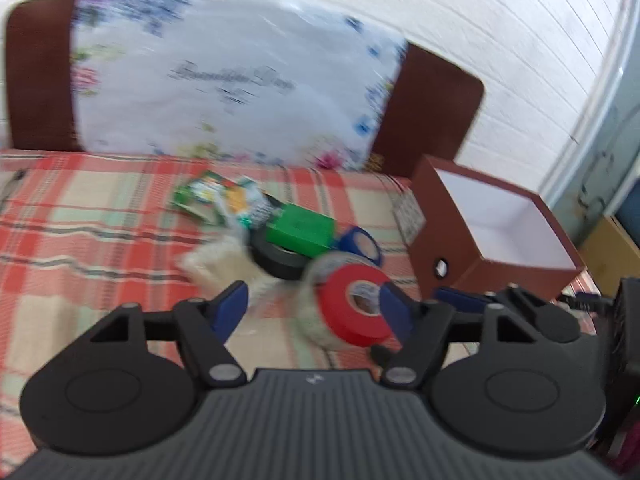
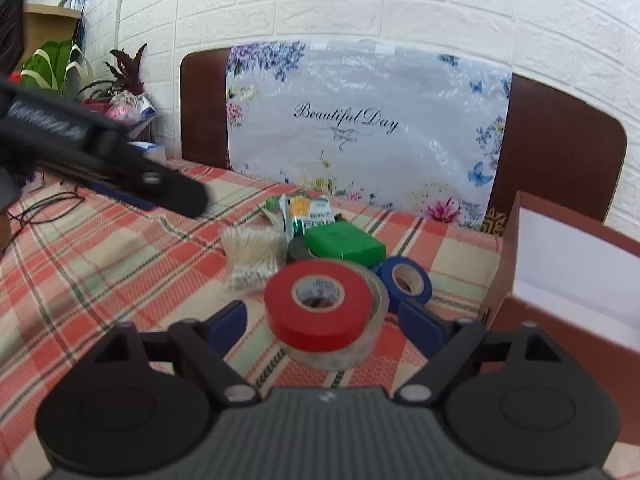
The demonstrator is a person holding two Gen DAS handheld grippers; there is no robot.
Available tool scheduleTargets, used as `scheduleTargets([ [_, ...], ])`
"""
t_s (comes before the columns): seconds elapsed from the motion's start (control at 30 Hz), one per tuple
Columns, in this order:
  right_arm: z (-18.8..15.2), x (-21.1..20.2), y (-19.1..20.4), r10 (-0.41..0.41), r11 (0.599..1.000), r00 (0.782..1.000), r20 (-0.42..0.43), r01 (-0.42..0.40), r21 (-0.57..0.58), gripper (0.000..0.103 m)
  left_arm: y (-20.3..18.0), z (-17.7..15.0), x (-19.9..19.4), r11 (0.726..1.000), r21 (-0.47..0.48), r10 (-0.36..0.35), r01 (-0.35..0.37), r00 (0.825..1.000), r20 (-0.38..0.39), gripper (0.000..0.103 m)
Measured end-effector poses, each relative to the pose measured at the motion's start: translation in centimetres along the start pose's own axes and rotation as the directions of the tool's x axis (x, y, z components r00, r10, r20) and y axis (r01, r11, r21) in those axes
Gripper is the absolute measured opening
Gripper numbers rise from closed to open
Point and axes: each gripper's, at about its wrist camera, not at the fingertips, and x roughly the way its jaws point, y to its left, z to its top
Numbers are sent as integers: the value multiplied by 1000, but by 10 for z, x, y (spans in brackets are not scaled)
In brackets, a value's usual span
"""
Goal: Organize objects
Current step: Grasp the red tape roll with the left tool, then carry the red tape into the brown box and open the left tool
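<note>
A red tape roll (image 2: 318,306) lies on a clear tape roll (image 2: 360,344) on the plaid cloth, between the open fingers of my right gripper (image 2: 324,320), untouched. Behind are a blue tape roll (image 2: 406,280), a green box (image 2: 344,245) on a black tape roll (image 2: 298,254), a bag of cotton swabs (image 2: 250,256) and green packets (image 2: 310,212). My left gripper (image 1: 316,306) is open, with the red roll (image 1: 354,306) by its right finger. The open brown box (image 1: 496,236) stands at the right.
A brown headboard with a flowered plastic sheet (image 2: 360,128) stands behind the pile against the white brick wall. The left gripper's arm (image 2: 100,160) crosses the upper left of the right wrist view. Plants (image 2: 80,68) and cables (image 2: 48,204) are at far left.
</note>
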Motion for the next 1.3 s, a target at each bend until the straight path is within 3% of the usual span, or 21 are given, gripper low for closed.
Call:
scheduleTargets([
  [0.17,-9,26,-6,39,998,999,22,-39,38,81,-7,9,48,999,4,-46,46,993,-110,50],
  [0.23,-10,34,-7,66,997,998,14,-66,45,76,-3,6,57,1000,5,-14,15,990,-144,39],
  [0.3,-12,38,-8,79,996,997,12,-80,50,76,1,3,54,1000,0,-1,1,992,-130,34],
  [0.43,-15,22,-17,103,987,995,5,-103,123,75,-8,2,36,998,-41,-42,36,990,-133,32],
  [0.57,-29,-13,-27,57,988,998,-7,-56,145,76,-51,-13,27,997,36,-68,74,988,-142,32],
  [0.67,-44,-36,-39,10,984,998,-64,2,180,76,-83,-32,36,989,92,-95,114,977,-193,32],
  [0.83,-81,-59,-66,-60,966,984,-165,99,238,76,-127,-61,61,972,143,-141,184,953,-268,32],
  [0.97,-101,-83,-81,-92,946,978,-188,145,290,76,-159,-71,67,958,193,-153,212,947,-282,32],
  [1.07,-115,-98,-87,-114,940,977,-180,165,300,76,-176,-76,72,954,214,-143,210,946,-290,33],
  [1.17,-124,-104,-90,-130,939,977,-168,176,297,77,-185,-80,77,954,249,-91,167,953,-290,50],
  [1.2,-126,-104,-92,-130,937,978,-165,175,301,83,-189,-81,80,955,259,-68,146,955,-287,54],
  [1.3,-130,-103,-95,-120,932,982,-144,161,324,85,-191,-83,79,953,282,-32,110,963,-268,58],
])
